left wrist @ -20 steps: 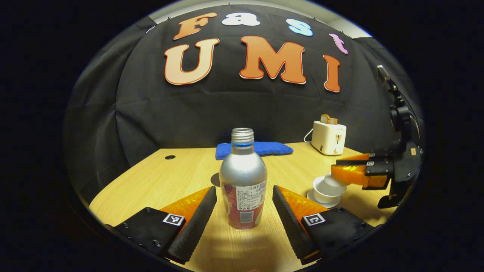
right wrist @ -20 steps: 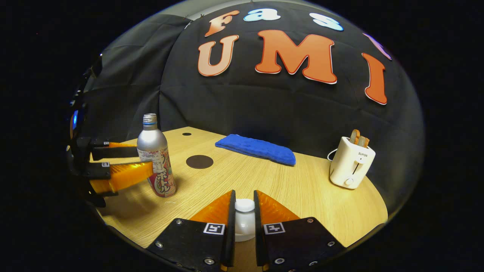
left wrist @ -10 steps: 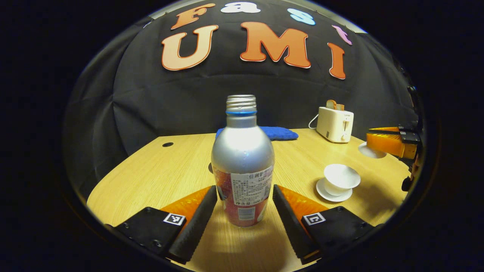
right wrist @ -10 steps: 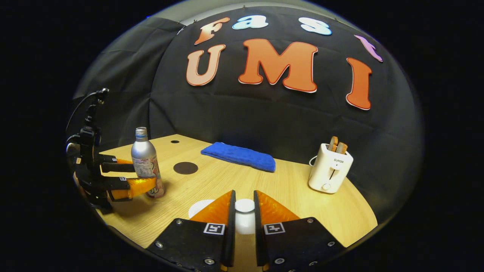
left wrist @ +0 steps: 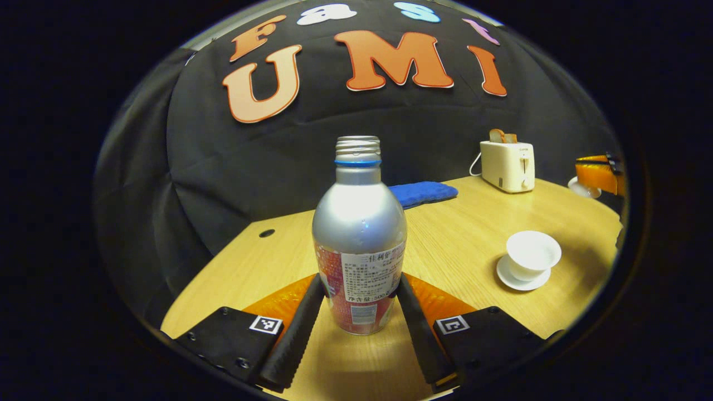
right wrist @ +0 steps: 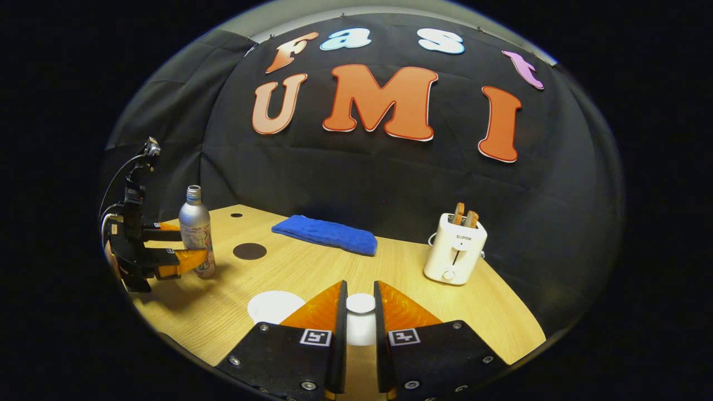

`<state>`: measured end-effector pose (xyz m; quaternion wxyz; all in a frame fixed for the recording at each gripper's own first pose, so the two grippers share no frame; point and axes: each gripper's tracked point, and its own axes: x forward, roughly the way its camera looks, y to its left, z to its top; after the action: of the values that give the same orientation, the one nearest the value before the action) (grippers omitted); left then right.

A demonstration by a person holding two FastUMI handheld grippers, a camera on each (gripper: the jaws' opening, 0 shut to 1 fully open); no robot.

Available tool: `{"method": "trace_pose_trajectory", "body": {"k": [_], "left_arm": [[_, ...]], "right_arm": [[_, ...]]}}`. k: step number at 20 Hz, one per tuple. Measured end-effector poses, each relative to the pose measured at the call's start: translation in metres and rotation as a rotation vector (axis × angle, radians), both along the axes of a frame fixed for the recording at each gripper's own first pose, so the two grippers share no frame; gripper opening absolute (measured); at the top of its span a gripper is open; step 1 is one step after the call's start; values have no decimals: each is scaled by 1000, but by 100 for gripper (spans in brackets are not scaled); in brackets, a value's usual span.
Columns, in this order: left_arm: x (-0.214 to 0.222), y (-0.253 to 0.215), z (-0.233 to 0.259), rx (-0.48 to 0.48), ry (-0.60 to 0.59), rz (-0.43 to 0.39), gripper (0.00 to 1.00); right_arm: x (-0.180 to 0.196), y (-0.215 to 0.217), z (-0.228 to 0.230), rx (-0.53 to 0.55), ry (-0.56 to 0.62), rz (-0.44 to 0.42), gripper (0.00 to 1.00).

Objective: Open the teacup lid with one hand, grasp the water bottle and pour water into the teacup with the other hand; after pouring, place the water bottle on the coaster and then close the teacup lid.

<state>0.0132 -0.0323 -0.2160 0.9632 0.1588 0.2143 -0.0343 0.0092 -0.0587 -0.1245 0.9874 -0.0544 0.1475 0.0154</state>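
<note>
Right gripper view: coaster [right wrist: 249,251] beside bottle [right wrist: 195,230]

Brand word "SUPOR" on the front of the white toaster [right wrist: 455,249]. Small print on the water bottle [left wrist: 359,245] label too fine to make out.

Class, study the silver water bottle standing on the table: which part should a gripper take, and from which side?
Grip the water bottle low on its straight labelled body, coming in level from the near side. It stands upright, and the left gripper already brackets that section; the rounded shoulder and narrow neck would probably slip.
</note>
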Motion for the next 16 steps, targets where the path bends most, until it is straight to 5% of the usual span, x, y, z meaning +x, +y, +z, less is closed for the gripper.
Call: {"method": "trace_pose_trajectory", "body": {"k": [16], "left_arm": [[30, -17, 36, 630, -171, -152, 80]], "right_arm": [[-12, -49, 16, -10, -61, -94, 23]]}}
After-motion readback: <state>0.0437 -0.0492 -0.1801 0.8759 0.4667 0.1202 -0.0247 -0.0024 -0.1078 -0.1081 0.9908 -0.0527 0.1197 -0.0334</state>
